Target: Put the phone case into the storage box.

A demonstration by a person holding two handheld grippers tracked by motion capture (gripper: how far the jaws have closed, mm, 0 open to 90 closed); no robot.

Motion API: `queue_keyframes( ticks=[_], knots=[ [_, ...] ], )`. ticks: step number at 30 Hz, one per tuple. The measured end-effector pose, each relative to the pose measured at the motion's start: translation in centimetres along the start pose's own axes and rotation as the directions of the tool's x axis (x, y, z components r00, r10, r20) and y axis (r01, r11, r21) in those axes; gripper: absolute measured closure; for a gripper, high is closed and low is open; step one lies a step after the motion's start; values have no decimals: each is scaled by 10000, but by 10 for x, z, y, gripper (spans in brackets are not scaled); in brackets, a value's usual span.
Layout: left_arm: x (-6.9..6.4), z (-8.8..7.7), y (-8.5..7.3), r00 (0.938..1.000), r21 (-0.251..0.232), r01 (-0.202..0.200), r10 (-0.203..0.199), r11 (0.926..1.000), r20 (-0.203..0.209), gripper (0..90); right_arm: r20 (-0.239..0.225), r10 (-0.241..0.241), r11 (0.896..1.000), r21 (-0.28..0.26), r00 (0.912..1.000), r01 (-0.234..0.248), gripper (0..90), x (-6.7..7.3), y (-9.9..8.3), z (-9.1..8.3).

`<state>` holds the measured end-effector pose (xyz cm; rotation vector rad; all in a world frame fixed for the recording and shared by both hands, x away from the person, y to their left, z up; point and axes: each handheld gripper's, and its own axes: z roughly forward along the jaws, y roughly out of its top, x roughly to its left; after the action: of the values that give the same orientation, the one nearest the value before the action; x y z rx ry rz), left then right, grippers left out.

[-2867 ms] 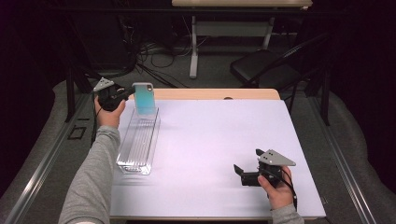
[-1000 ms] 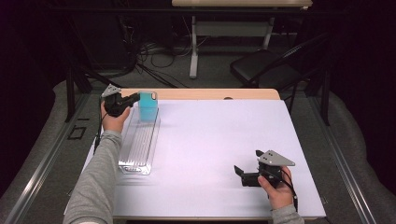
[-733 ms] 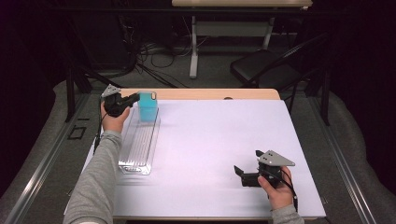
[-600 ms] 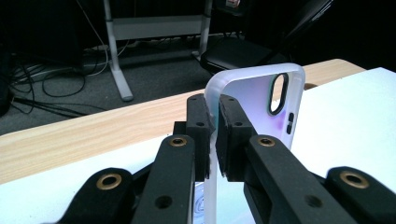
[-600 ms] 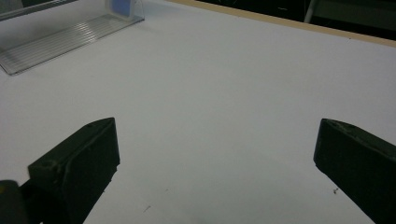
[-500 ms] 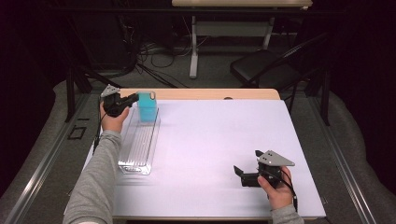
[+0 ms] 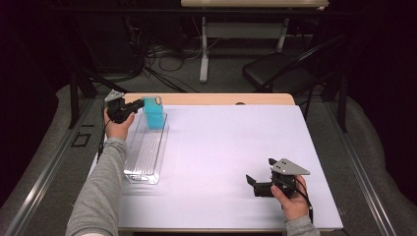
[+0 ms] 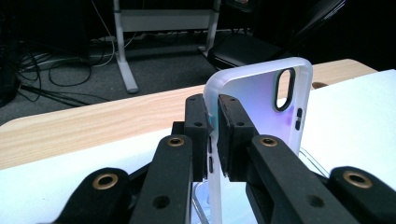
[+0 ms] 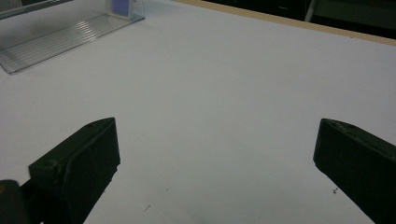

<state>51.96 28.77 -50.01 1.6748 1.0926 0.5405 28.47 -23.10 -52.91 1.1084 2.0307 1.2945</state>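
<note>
Your left hand-held gripper (image 8: 212, 140) is pinching the side edge of the phone case (image 8: 261, 107), holding it upright, long axis vertical, at the far end of the clear slotted rack (image 7: 145, 152). Your right hand-held gripper (image 7: 260, 186) is lying spread on the desk (image 7: 221, 137), well apart, so the left is nearer.

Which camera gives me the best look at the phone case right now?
The left gripper view: the phone case stands upright and close, its edge pinched between the jaws. The high view shows it small at the clear tray's far end; the right gripper view catches a sliver.
</note>
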Motion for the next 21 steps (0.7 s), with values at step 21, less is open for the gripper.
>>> queue_keyframes(
  ticks=[21],
  knots=[
    [1,-3,2,9992,-63,322,-323,9995,-225,599,-23,-15,10000,30,10000,15,2,1,0,1]
  ],
)
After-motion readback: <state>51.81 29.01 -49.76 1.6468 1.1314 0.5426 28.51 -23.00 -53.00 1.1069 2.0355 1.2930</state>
